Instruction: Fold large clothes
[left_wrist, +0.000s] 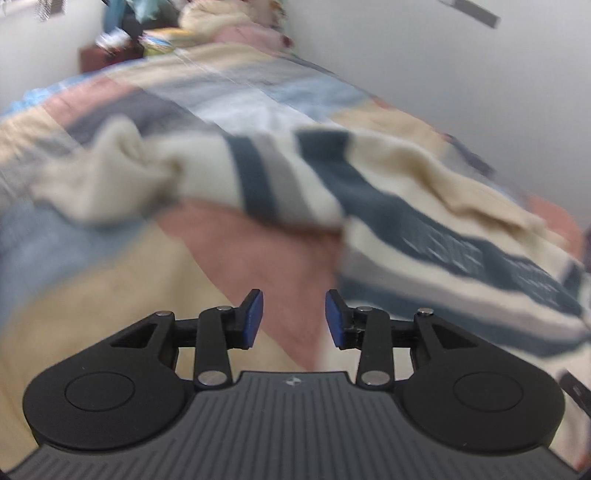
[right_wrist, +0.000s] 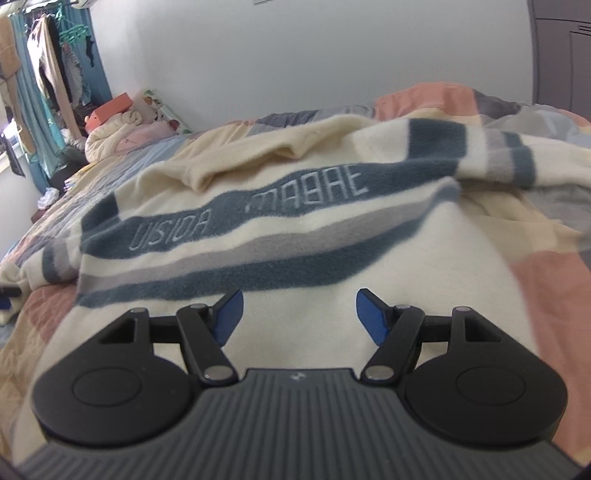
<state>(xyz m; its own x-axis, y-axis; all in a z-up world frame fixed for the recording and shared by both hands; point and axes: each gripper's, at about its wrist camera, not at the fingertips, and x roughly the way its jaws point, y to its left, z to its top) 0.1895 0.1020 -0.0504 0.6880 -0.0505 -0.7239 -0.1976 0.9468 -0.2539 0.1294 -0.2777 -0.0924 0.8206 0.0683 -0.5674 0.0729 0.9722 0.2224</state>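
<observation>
Each view was taken from just behind its own claw, angled down over the bed (left_wrist: 229, 254). The left view was blurred and faced the wall (left_wrist: 461, 81); the right view sat close above the striped sweater (right_wrist: 295, 229), which both views shared.

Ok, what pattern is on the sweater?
Cream sweater with blue-grey and grey bands, one lettered; clearest in the right wrist view.

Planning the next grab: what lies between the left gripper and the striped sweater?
Only bare patchwork bedspread, its pink patch. The left wrist view shows the open left gripper holding nothing, short of the striped sweater; the picture is motion-blurred.
</observation>
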